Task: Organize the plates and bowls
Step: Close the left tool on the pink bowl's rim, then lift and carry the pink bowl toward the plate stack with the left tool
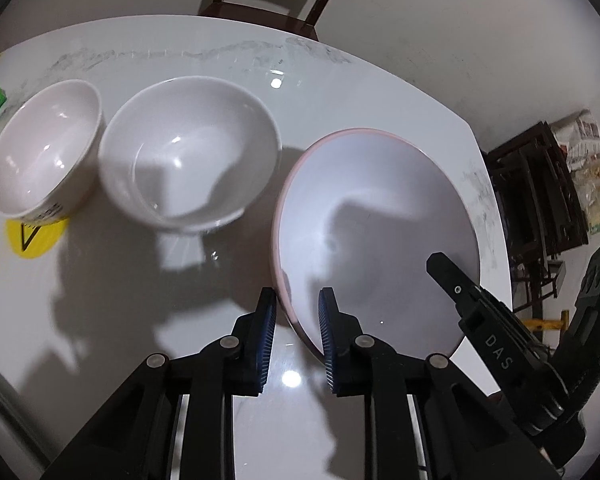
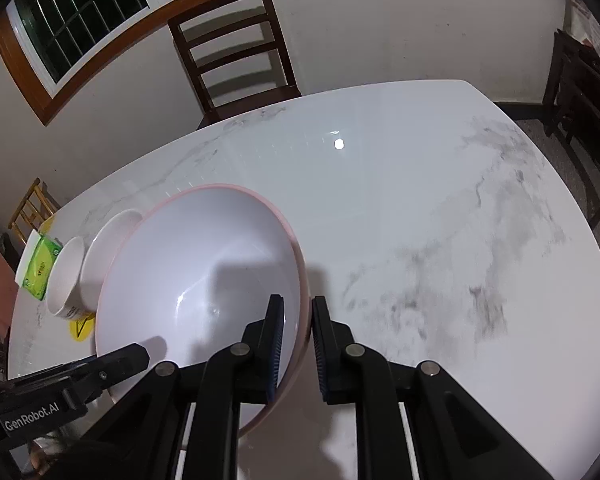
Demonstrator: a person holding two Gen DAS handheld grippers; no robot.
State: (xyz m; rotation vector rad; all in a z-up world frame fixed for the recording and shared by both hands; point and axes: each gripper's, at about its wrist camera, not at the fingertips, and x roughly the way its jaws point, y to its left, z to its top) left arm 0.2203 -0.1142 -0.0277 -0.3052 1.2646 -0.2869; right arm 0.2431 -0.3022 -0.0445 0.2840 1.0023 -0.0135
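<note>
Pink-rimmed bowl tilted; two white bowls upright.

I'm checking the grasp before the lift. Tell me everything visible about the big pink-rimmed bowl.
The pink-rimmed bowl is the largest dish here: wide, shallow, glossy white inside, pale pink on rim and outer wall, looking like glazed ceramic or melamine. It is empty and upright on the white marble-look table, right of two smaller white bowls. The left gripper pinches its near-left rim, the right gripper its right rim, each with one finger inside and one outside.
</note>
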